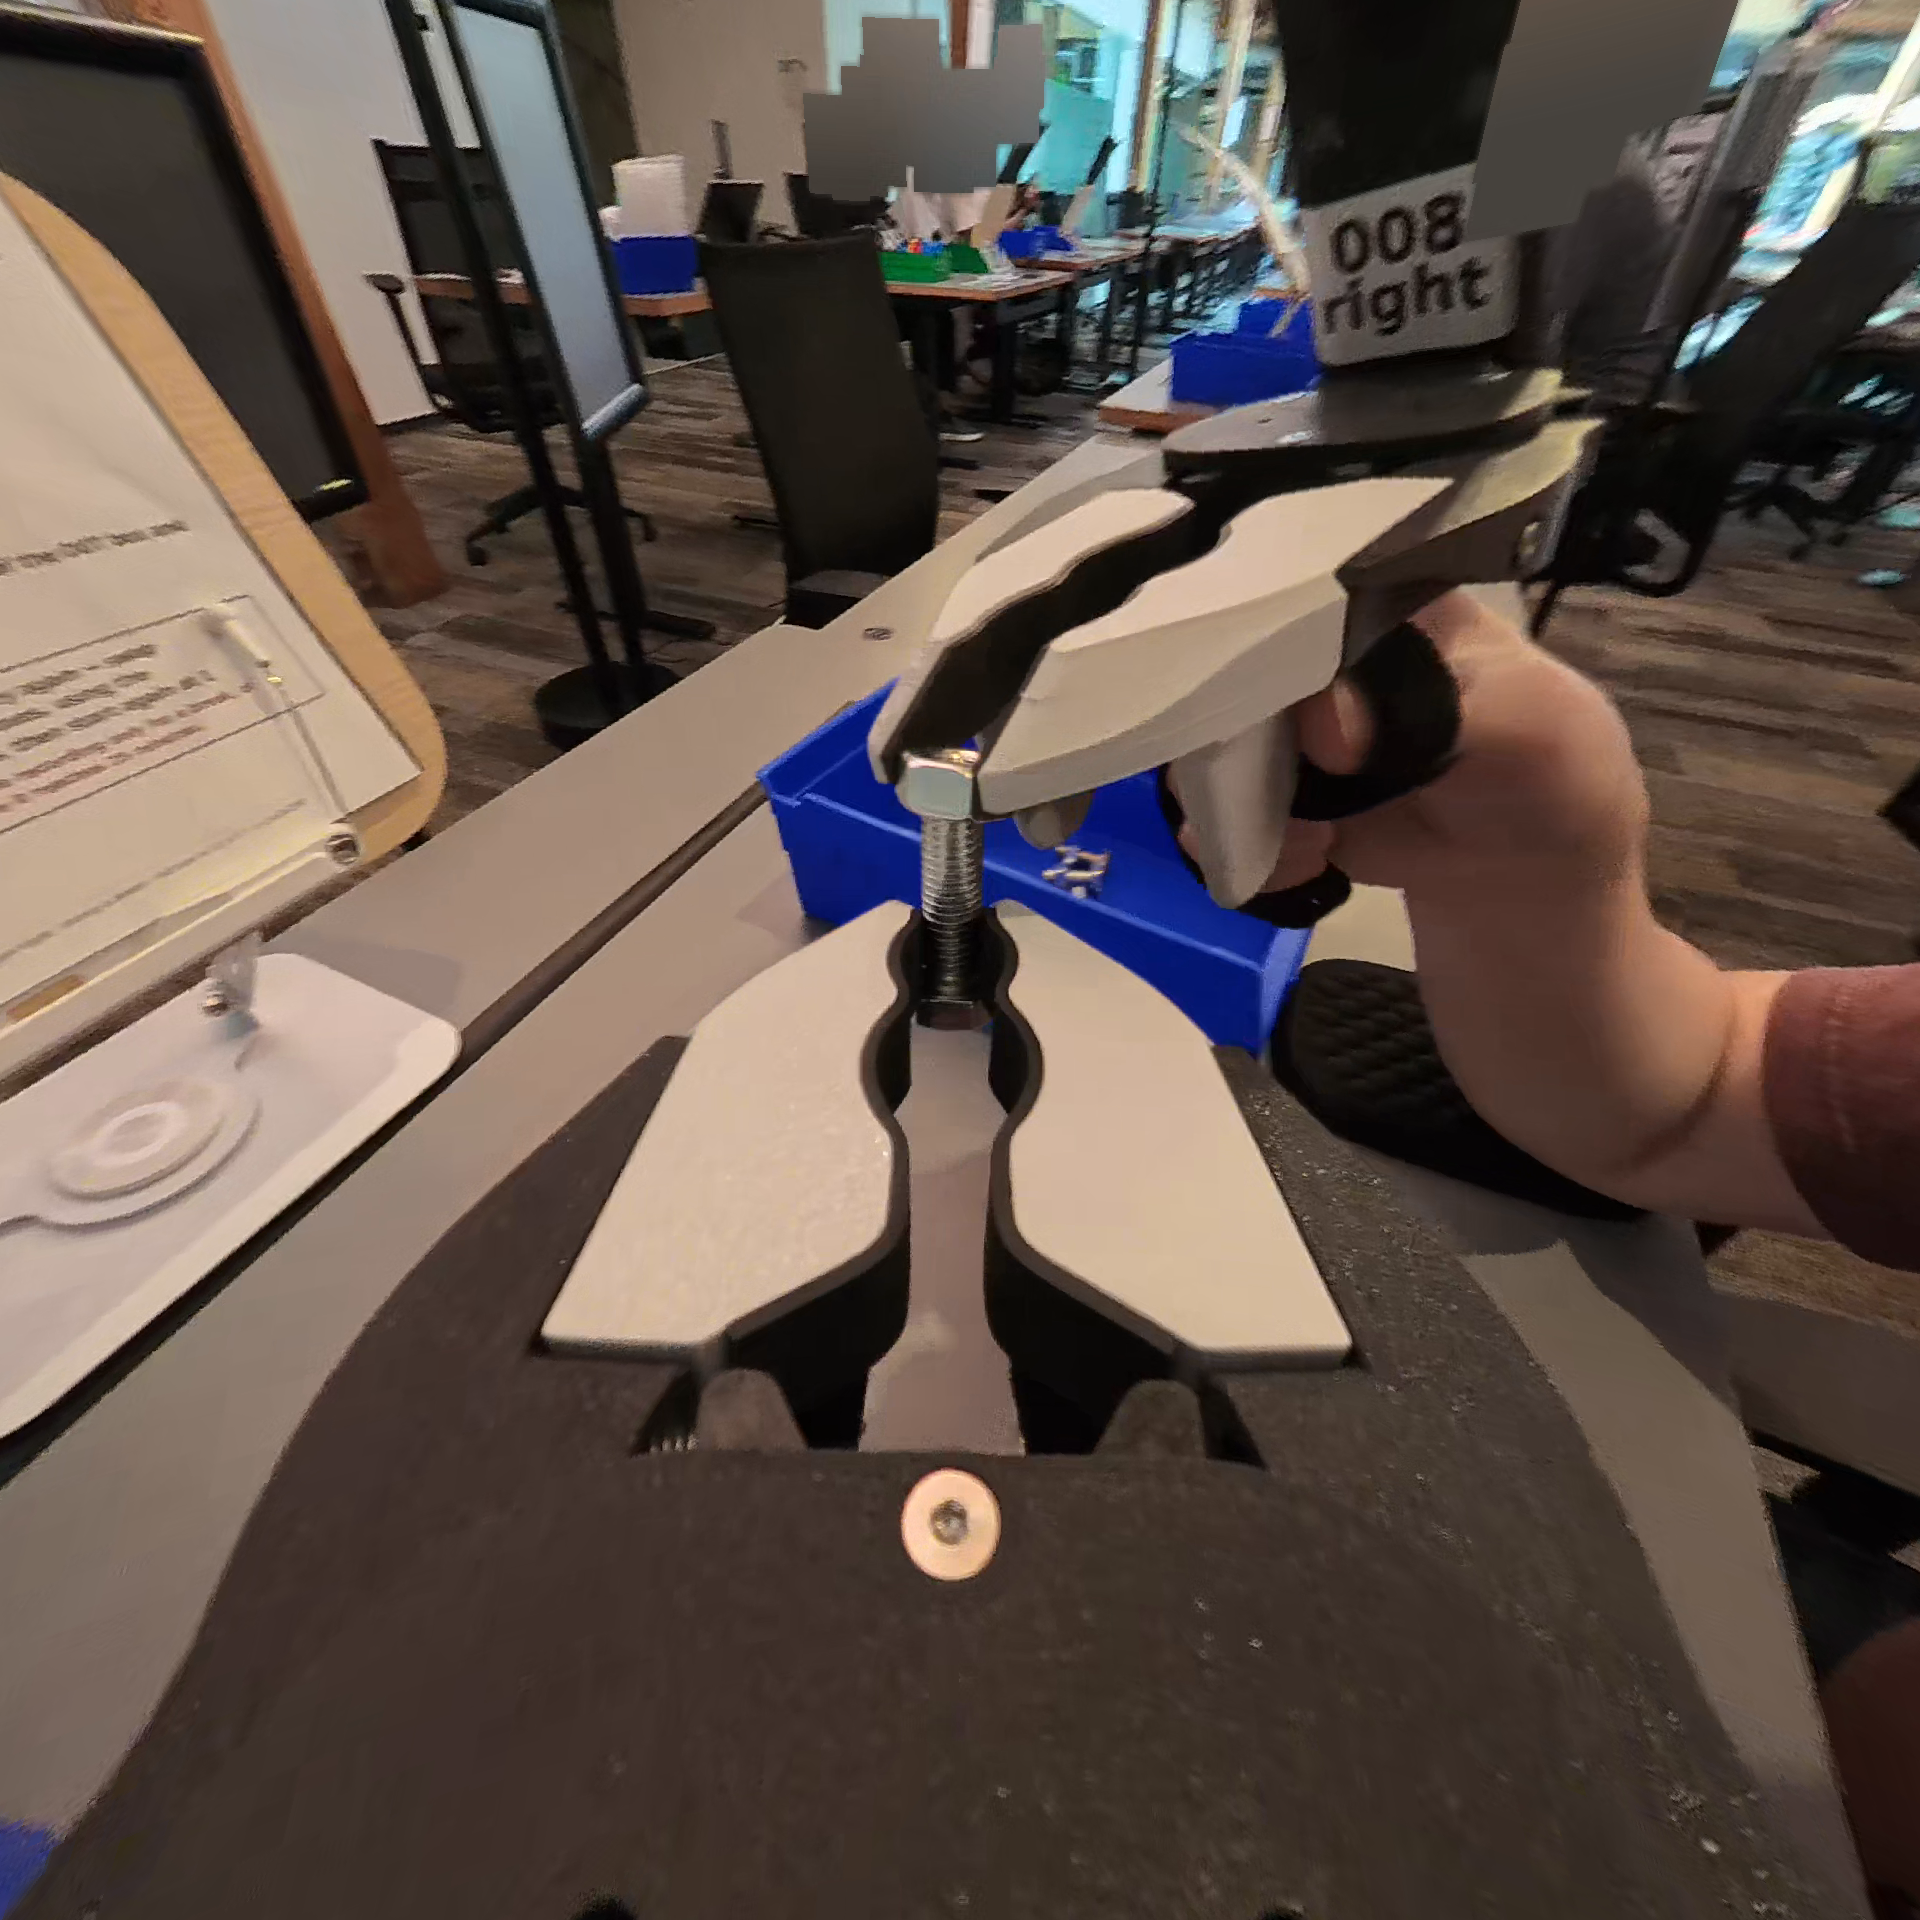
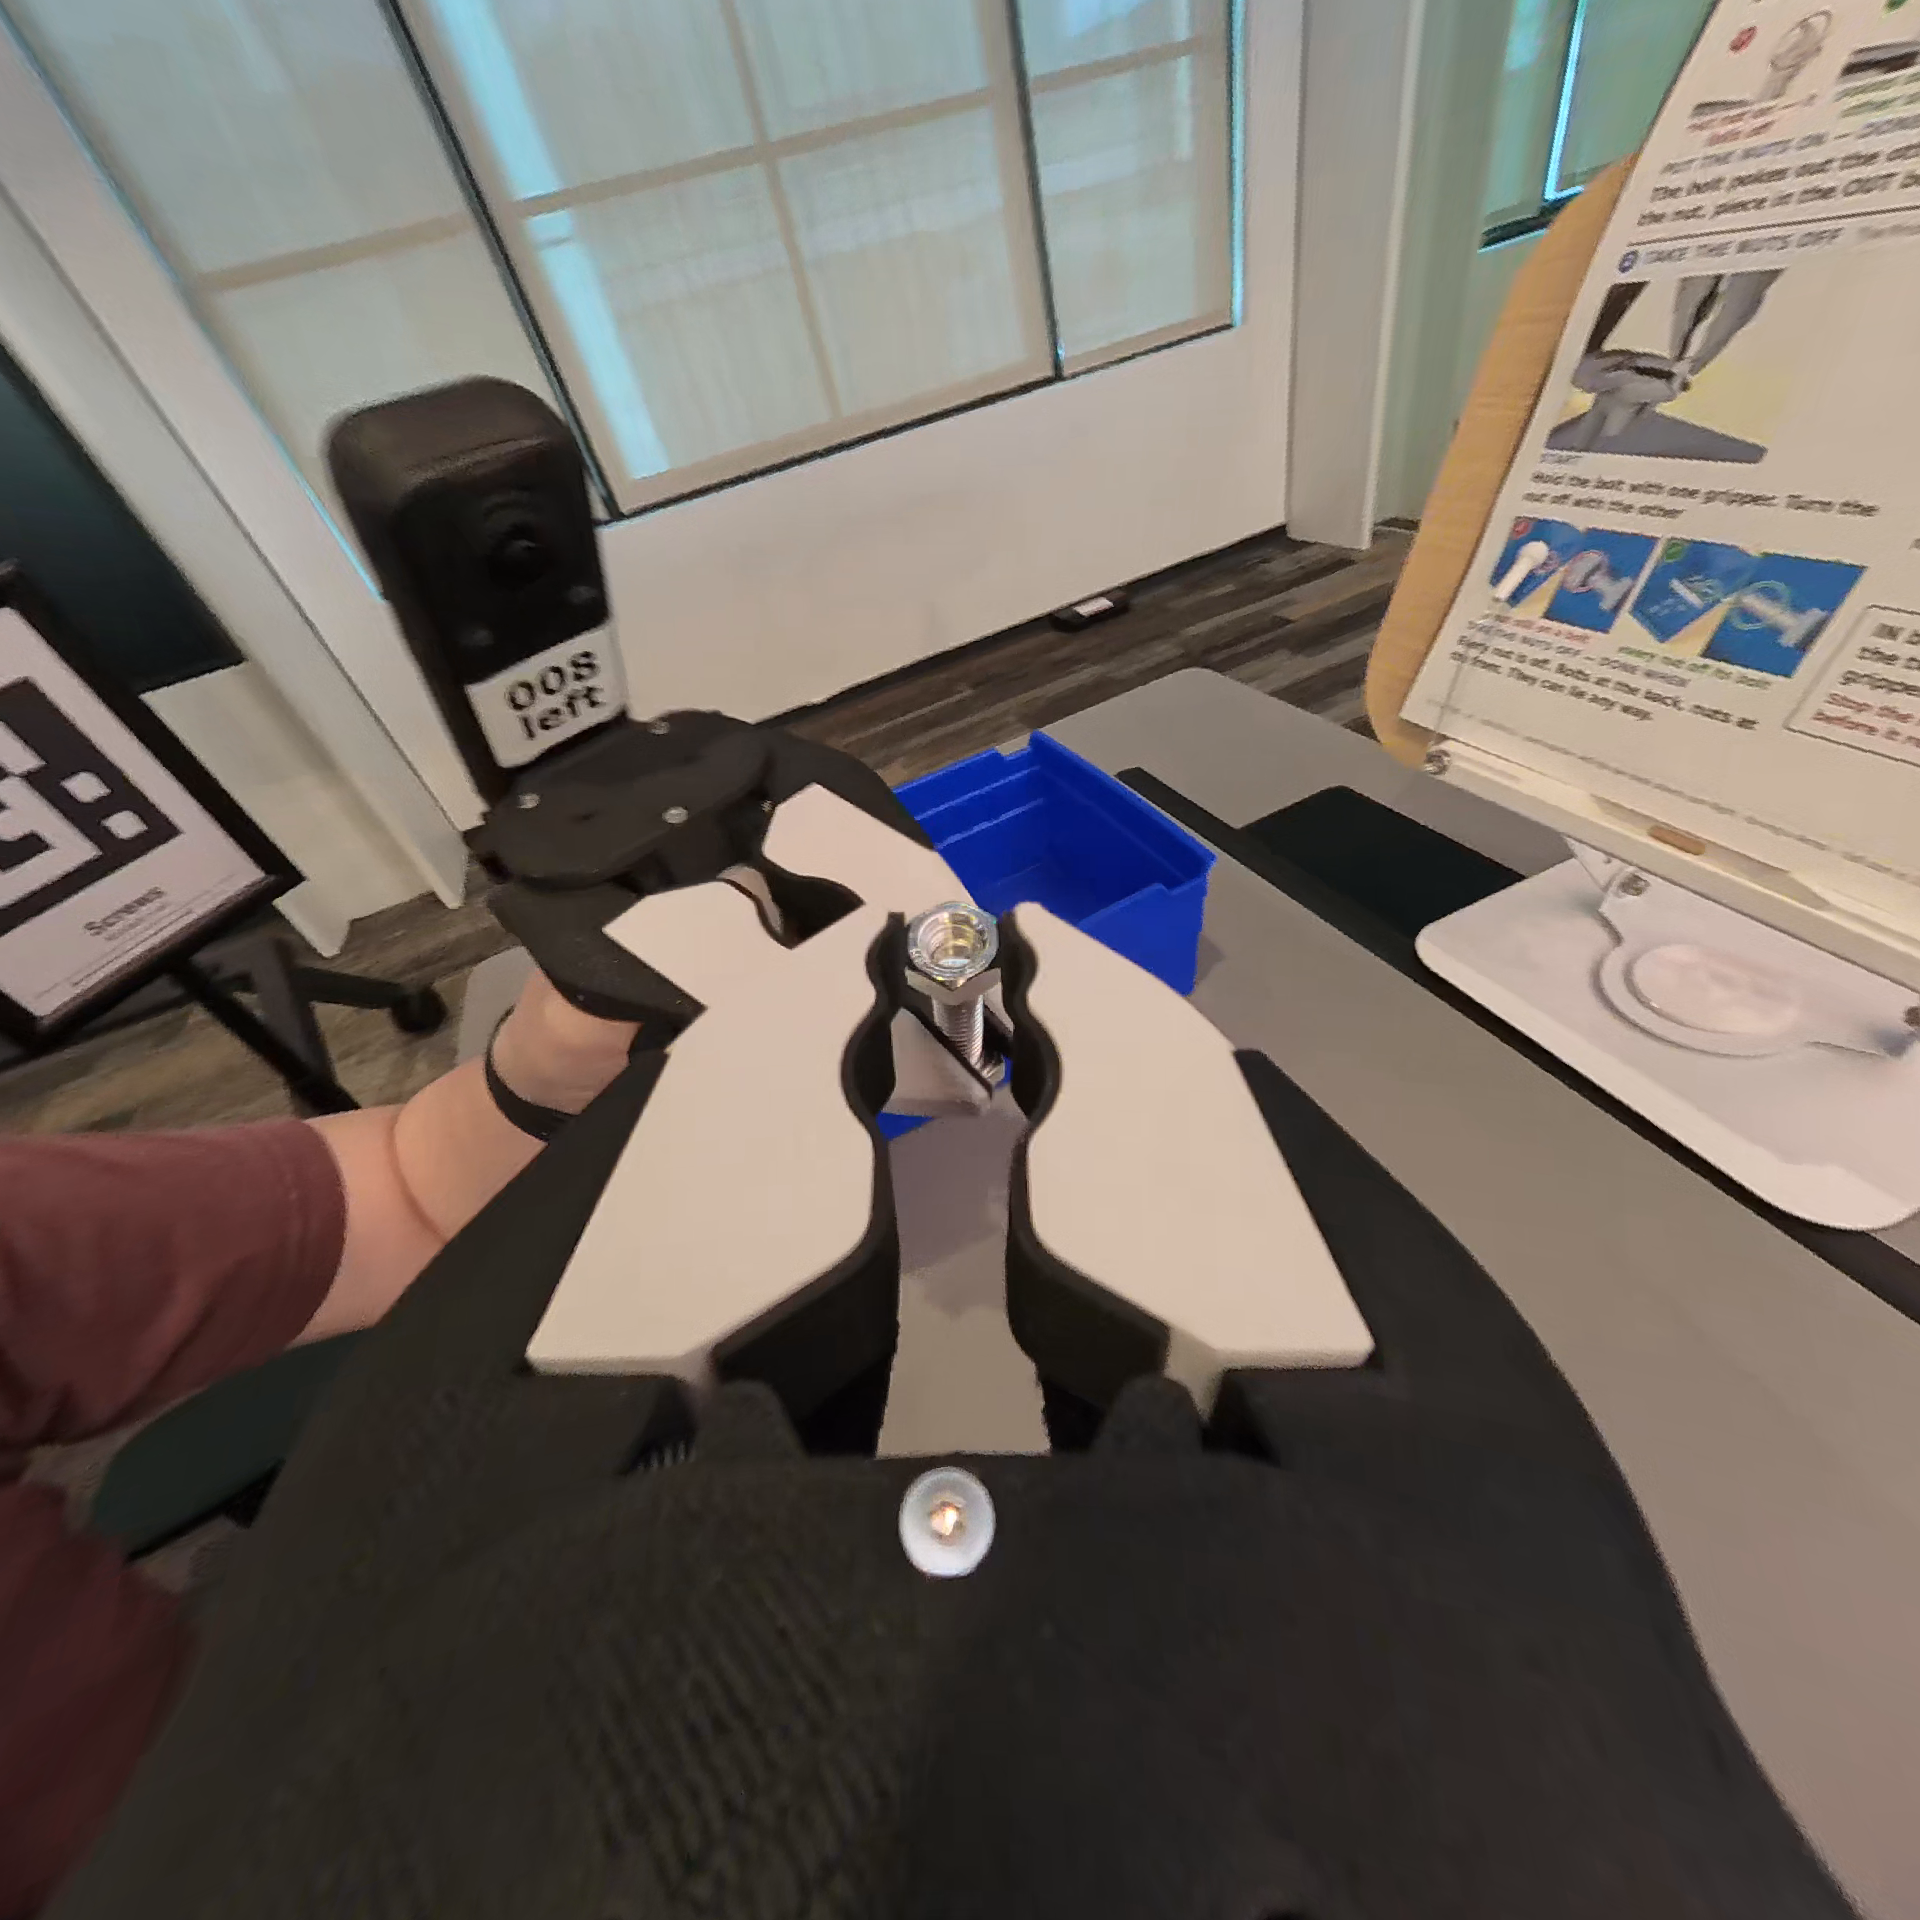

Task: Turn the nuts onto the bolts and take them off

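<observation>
A silver bolt (image 1: 951,883) stands upright above the grey table (image 1: 582,831). My left gripper (image 1: 951,940) is shut on the bolt's head, at the lower end. A silver hex nut (image 1: 935,795) sits at the top of the thread. My right gripper (image 1: 935,774) comes in from the upper right, shut on that nut. In the right wrist view, the right gripper (image 2: 951,951) clamps the nut (image 2: 951,945), seen from above with its hole open. The bolt (image 2: 964,1023) runs down to the left gripper (image 2: 971,1086), which reaches in from the left.
A blue bin (image 1: 1039,914) holding several small silver parts (image 1: 1081,873) sits just behind the bolt. A blue bin (image 2: 1060,842) lies at the table's far edge in the right wrist view. An instruction sheet on a white-based stand (image 2: 1714,468) is beside it. A black pad (image 1: 1361,1049) lies under the hand. Both grippers' tips are close together, under 4 cm apart.
</observation>
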Demonstrator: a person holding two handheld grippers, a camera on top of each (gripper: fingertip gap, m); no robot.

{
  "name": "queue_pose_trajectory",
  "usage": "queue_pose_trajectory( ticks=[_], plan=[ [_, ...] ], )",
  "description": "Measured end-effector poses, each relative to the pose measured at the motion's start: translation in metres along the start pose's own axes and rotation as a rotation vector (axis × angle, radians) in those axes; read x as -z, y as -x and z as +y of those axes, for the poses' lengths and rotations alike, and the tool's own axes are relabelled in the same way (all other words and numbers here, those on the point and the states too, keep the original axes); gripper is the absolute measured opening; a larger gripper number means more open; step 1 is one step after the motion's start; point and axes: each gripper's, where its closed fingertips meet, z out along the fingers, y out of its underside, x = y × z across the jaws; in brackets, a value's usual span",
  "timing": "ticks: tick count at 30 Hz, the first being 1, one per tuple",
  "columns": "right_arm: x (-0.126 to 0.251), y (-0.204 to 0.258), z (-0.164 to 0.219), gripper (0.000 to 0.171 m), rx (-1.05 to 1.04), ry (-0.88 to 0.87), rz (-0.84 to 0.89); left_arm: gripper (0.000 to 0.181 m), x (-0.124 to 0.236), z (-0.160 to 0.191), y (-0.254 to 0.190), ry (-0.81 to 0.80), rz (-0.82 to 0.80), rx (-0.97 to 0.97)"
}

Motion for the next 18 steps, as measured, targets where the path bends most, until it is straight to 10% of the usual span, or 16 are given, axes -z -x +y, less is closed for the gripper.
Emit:
queue_pose_trajectory(
  ticks=[18],
  plan=[
    [0.0001, -0.0033, 0.0038, 0.018, 0.008, 0.027, 0.016, 0.009, -0.0019, 0.0070, 0.0064, 0.060, -0.092, -0.075]
  ],
)
